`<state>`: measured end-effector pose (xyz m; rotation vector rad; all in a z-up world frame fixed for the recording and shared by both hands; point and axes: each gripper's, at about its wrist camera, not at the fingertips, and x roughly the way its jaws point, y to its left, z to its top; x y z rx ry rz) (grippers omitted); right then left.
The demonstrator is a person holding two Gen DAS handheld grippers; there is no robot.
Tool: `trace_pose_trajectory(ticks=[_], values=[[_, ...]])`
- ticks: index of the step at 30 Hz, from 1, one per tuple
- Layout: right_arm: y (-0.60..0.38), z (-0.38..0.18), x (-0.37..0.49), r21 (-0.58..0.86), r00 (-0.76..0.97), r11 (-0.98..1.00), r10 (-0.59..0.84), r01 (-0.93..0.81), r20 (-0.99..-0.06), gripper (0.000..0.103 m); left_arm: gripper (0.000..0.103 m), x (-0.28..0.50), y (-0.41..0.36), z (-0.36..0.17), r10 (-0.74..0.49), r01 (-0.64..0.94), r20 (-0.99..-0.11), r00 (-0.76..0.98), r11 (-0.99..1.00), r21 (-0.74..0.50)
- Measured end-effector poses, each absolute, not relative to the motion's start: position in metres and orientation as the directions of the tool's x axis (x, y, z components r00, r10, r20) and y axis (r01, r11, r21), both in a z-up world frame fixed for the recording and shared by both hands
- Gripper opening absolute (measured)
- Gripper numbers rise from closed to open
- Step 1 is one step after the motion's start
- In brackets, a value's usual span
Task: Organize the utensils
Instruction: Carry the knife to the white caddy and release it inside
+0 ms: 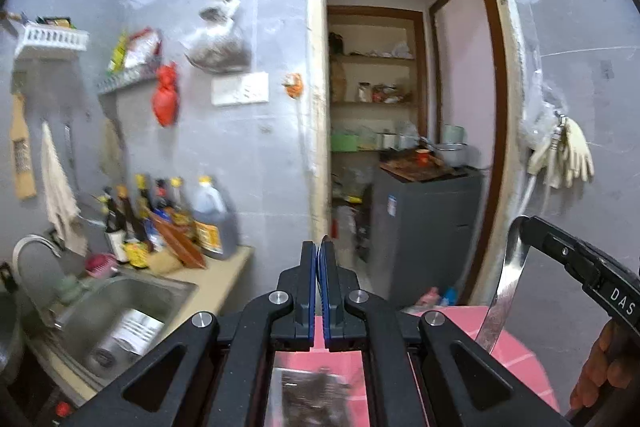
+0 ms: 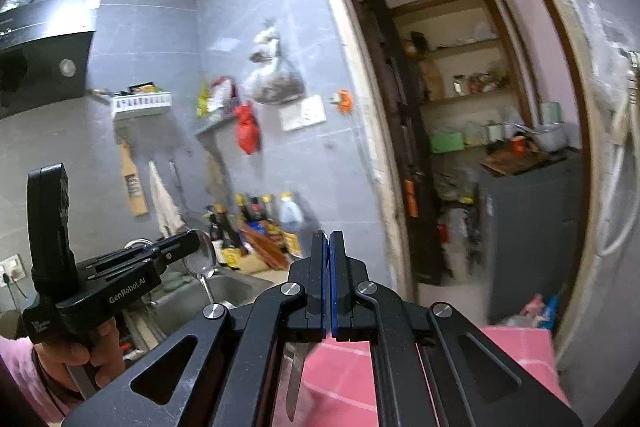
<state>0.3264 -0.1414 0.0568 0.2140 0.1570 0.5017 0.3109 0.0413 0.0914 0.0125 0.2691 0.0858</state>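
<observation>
My left gripper (image 1: 319, 247) is shut on a steel spoon; its thin edge shows between the blue pads (image 1: 321, 241). In the right wrist view the same gripper (image 2: 192, 241) holds the spoon (image 2: 204, 257) bowl up, handle hanging down. My right gripper (image 2: 327, 239) is shut on a flat steel utensil whose handle (image 2: 296, 375) hangs below the fingers. In the left wrist view that gripper (image 1: 520, 223) holds the steel utensil (image 1: 505, 283) upright. Both grippers are raised above a pink surface (image 2: 344, 367).
A steel sink (image 1: 120, 307) with a tap (image 1: 30, 247) lies at lower left, with sauce bottles (image 1: 168, 215) on the counter behind it. Wall racks, hanging bags and a grater are on the tiled wall. An open doorway (image 1: 400, 107) shows a grey cabinet (image 1: 424, 227) and shelves.
</observation>
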Motion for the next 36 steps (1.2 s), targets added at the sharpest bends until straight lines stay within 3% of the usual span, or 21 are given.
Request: trace_pose_trajectory(ticks=[6,18,26,36], values=[[-0.090,0.052,0.329,0.178,0.843,0.839,0.532,-0.514,-0.076,0.002,0.003,0.306,0.070,0.081,0.147,-0.136,-0.269,0.952,0.989,0.061],[-0.037,0.010,0.330,0.010,0.838,0.845,0.532,-0.534,-0.120,0.002,0.003,0.313,0.088,0.019,0.154,-0.138,-0.312,0.938,0.988,0.071],[-0.036,-0.025,0.337,0.017,0.854,0.864,0.500,-0.503,-0.145,0.002,0.003,0.316,0.079,-0.015,0.170,-0.132,-0.306,0.937,0.981,0.141],[-0.033,-0.048,0.346,0.030,0.822,0.843,0.531,-0.537,-0.205,0.002,0.003,0.322,0.080,-0.036,0.128,-0.087,-0.376,0.918,0.988,0.125]])
